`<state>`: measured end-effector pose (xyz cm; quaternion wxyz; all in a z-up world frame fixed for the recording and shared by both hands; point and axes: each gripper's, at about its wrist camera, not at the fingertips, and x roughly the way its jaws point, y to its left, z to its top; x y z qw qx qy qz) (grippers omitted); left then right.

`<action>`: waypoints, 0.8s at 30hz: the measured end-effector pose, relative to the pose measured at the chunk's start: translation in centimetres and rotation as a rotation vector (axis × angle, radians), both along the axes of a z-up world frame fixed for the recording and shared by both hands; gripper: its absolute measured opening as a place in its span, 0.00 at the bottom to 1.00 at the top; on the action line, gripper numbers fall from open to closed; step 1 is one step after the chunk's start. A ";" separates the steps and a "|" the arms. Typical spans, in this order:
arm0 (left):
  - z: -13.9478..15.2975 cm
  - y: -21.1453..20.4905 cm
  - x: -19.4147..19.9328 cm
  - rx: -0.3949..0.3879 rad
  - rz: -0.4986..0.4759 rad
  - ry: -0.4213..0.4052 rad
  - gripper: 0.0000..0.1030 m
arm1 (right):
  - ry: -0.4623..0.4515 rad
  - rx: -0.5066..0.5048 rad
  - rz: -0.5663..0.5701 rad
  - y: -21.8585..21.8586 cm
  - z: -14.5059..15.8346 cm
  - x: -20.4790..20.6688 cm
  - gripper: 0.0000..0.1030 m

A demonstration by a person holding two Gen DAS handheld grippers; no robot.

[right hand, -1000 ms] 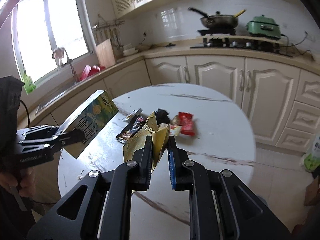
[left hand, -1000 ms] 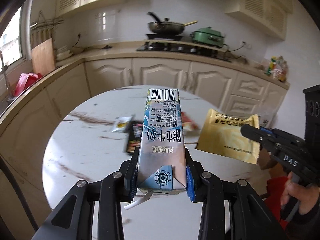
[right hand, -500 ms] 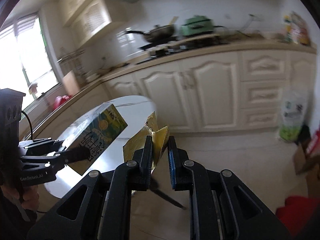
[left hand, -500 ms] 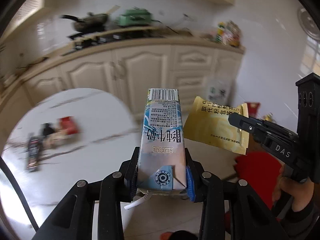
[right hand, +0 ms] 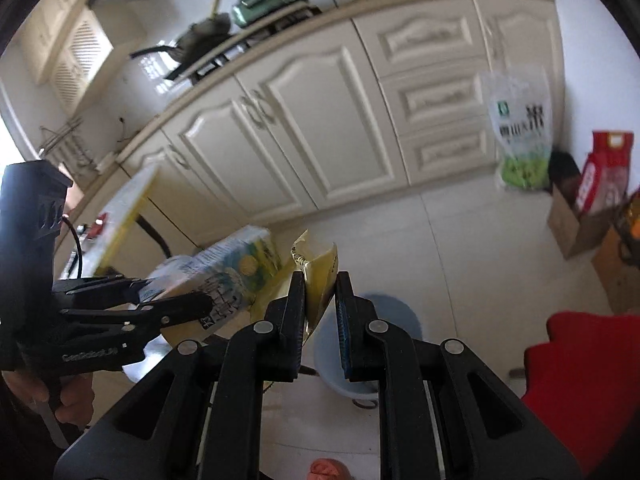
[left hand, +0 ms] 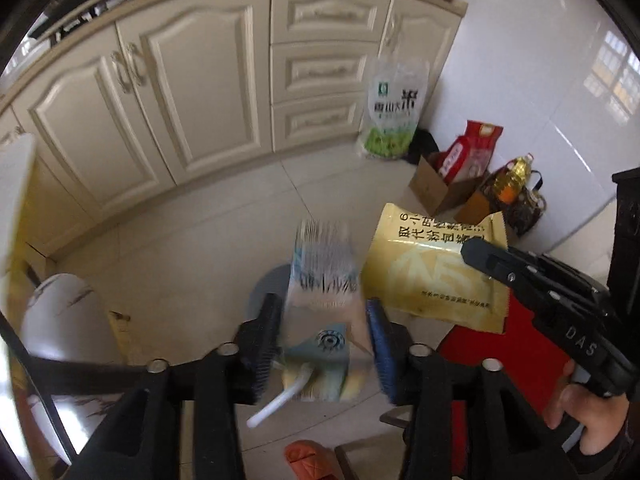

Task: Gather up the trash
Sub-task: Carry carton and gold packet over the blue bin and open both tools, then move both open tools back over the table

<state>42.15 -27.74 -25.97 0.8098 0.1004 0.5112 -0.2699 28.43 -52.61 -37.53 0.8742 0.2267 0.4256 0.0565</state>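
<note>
My left gripper (left hand: 324,316) has its jaws spread apart around a milk carton (left hand: 323,280), which is blurred and sits loosely between the pads with gaps on both sides. The carton hangs above a grey-blue bin (left hand: 266,292) on the floor. My right gripper (right hand: 320,300) has its jaws a little apart, with a gold snack wrapper (right hand: 318,276) between them; it also shows in the left wrist view (left hand: 432,272). The same bin (right hand: 372,344) lies just below the right gripper. The left gripper and carton (right hand: 224,276) show at the left of the right wrist view.
Cream cabinets (left hand: 192,92) run along the far side. A rice bag (left hand: 394,112), a cardboard box (left hand: 434,184) with red bags and an oil bottle (left hand: 514,176) stand by the white wall. The round table's edge (left hand: 60,320) is at the left. A red cloth (right hand: 580,380) is at the right.
Both grippers swung away from the table and tilted down over the floor bin. The left jaws opened and the carton blurred, slipping between them. The right jaws widened slightly around the wrapper.
</note>
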 end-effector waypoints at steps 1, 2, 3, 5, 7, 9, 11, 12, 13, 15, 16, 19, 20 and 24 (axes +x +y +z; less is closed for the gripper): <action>-0.5 -0.5 0.9 0.001 -0.002 0.009 0.51 | 0.015 0.001 -0.003 -0.2 -0.9 0.4 0.14; -0.9 -1.0 1.7 0.006 -0.002 0.018 0.55 | 0.027 0.004 -0.003 -0.4 -1.6 0.7 0.14; -1.3 -1.1 3.3 0.012 0.002 0.023 0.57 | 0.034 0.008 -0.004 -0.4 -2.3 0.8 0.14; -1.9 -2.2 6.1 0.042 0.022 0.022 0.64 | 0.060 0.011 -0.002 -0.5 -3.8 1.5 0.14; -2.2 -2.3 7.4 0.063 0.047 0.014 0.65 | 0.078 0.017 -0.002 -0.3 -5.0 2.1 0.14; -2.3 -2.8 7.8 0.082 0.062 -0.003 0.69 | 0.092 0.027 -0.002 0.0 -6.0 2.7 0.14; -2.3 -3.4 7.1 0.103 0.083 -0.031 0.71 | 0.101 0.042 0.000 0.3 -6.9 3.3 0.17; -2.1 -3.4 6.5 0.107 0.087 -0.037 0.71 | 0.107 0.049 -0.006 0.6 -7.3 3.6 0.20; -2.0 -3.6 5.5 0.107 0.094 -0.038 0.72 | 0.118 0.046 -0.012 0.8 -7.6 3.9 0.23; -1.0 -3.6 3.4 0.098 0.105 -0.050 0.72 | 0.132 0.043 -0.011 1.3 -7.7 4.2 0.39; -0.6 -3.6 2.7 0.097 0.112 -0.060 0.73 | 0.128 0.041 -0.010 1.5 -7.4 4.1 0.41; 1.0 -2.8 0.5 0.090 0.114 -0.085 0.74 | 0.116 0.023 0.003 2.2 -6.0 3.6 0.45; 1.6 -2.5 -0.3 0.079 0.114 -0.094 0.74 | 0.114 0.013 0.006 2.4 -5.4 3.4 0.50; 3.8 -0.8 -3.4 0.035 0.101 -0.128 0.78 | 0.081 -0.027 -0.010 3.0 -1.7 1.8 0.75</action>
